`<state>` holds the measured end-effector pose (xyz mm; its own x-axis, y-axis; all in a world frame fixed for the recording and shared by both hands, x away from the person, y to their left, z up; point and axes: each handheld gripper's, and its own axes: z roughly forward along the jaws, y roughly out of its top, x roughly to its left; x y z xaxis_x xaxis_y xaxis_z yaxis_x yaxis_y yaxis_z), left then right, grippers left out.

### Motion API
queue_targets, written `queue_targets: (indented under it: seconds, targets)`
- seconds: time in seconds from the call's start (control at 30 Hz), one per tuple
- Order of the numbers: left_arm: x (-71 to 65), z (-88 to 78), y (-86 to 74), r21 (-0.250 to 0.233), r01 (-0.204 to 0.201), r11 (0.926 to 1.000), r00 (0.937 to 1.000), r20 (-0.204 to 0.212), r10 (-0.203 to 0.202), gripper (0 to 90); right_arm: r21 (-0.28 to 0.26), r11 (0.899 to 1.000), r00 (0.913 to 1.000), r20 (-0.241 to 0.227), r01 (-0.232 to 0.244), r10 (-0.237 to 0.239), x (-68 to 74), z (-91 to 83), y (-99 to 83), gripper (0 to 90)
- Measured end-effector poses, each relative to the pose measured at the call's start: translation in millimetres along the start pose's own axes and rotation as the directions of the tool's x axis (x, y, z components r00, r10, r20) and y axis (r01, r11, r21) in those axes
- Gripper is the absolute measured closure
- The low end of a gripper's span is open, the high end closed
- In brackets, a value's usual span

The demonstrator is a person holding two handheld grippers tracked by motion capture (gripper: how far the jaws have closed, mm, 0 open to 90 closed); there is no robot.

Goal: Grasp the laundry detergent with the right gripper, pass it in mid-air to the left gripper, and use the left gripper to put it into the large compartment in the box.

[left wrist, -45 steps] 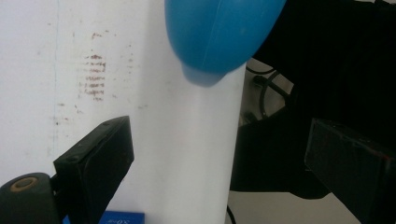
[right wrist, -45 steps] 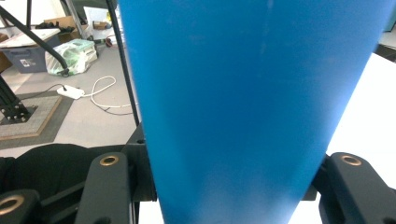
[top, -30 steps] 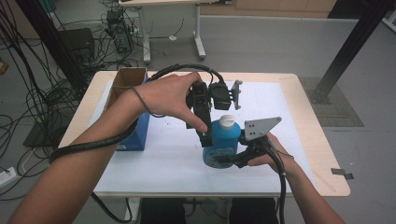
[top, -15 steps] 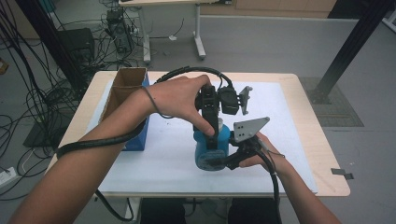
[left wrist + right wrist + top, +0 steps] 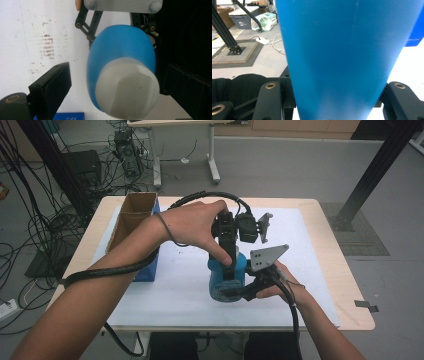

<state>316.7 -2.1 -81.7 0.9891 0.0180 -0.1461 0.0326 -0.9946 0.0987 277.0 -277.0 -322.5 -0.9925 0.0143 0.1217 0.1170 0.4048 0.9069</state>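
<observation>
The blue bottle [image 5: 226, 279] stands near the desk's front edge, clamped by the right gripper [image 5: 239, 292]; the left gripper [image 5: 226, 254] straddles its white cap [image 5: 127, 88], jaws open, so uncapping seems still undone

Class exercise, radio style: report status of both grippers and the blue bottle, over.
Right gripper shut on blue bottle, low on its body. Left gripper over white cap, jaws open either side. Nothing in the way.
</observation>
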Motion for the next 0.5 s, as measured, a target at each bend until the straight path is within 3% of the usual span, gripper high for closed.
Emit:
queue_targets:
  seconds: [0.5]
  targets:
    - [0.0, 0.6, 0.5, 0.002, 0.003, 1.0, 1.0, -0.003, -0.003, 8.1, 0.003, 1.0, 1.0, 0.001, 0.001, -0.001, 0.6, 0.1, 1.0, 41.8]
